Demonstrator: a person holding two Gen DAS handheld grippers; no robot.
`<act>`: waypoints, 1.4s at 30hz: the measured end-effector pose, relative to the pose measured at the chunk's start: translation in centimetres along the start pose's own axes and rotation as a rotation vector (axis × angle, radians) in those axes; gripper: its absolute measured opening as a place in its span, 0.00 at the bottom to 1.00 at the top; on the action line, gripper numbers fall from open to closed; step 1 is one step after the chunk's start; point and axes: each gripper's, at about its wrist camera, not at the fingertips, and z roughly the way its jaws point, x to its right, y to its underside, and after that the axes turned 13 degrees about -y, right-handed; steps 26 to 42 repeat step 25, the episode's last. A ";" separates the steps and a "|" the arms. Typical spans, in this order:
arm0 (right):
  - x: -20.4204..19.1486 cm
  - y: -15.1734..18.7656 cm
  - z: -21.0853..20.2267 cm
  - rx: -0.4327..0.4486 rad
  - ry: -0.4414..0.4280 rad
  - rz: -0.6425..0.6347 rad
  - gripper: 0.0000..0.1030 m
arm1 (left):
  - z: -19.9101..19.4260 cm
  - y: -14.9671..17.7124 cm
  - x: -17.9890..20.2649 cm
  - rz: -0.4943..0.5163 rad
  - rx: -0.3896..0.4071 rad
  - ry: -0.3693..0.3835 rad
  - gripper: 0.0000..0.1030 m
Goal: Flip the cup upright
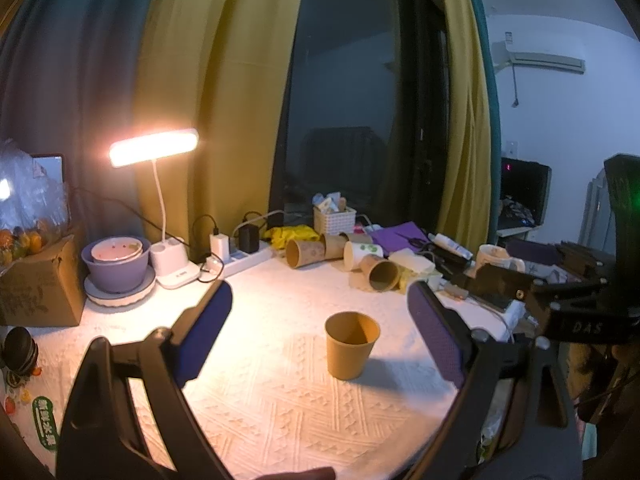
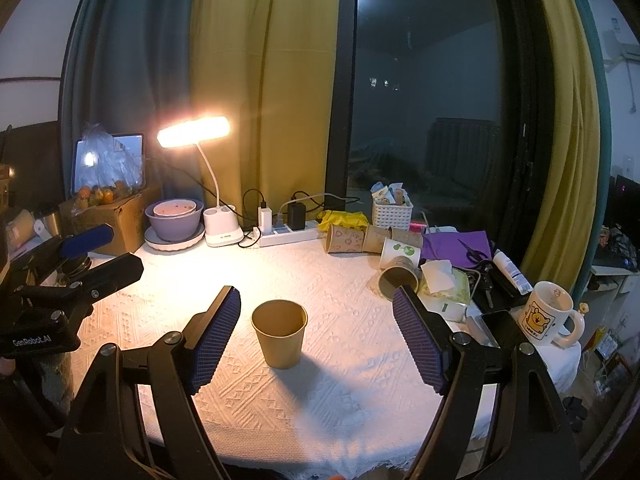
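Observation:
A brown paper cup (image 1: 351,345) stands upright, mouth up, on the white tablecloth (image 1: 280,408). It also shows in the right wrist view (image 2: 280,333). My left gripper (image 1: 320,328) is open and empty, its blue pads apart, with the cup just ahead between them, nearer the right pad. My right gripper (image 2: 318,334) is open and empty, the cup ahead nearer its left pad. The left gripper also shows at the left edge of the right wrist view (image 2: 100,252).
Several paper cups (image 2: 360,240) lie on their sides at the back. A lit desk lamp (image 2: 194,131), power strip (image 2: 288,234), purple bowl (image 2: 174,220), cardboard box (image 2: 108,216), white basket (image 2: 392,210), tissues (image 2: 440,280) and a mug (image 2: 546,314) ring the table.

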 end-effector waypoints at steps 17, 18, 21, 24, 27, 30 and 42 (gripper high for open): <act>-0.1 -0.1 0.1 0.000 0.001 0.002 0.79 | 0.0 0.0 0.0 0.000 -0.003 -0.001 0.88; -0.1 -0.1 0.1 -0.001 0.000 0.002 0.79 | 0.0 0.1 0.0 -0.001 -0.004 0.000 0.88; -0.2 -0.1 0.0 -0.001 0.001 0.002 0.79 | -0.1 0.1 0.0 0.000 -0.004 0.001 0.88; -0.2 0.0 0.2 -0.002 0.001 0.003 0.79 | -0.1 0.4 0.2 0.001 0.000 0.006 0.88; -0.1 0.0 0.2 -0.001 0.002 0.000 0.79 | -0.1 0.4 0.2 0.001 0.000 0.007 0.88; -0.1 0.0 0.2 -0.001 0.002 0.000 0.79 | -0.1 0.4 0.2 0.001 0.000 0.007 0.88; -0.1 0.0 0.2 -0.001 0.002 0.000 0.79 | -0.1 0.4 0.2 0.001 0.000 0.007 0.88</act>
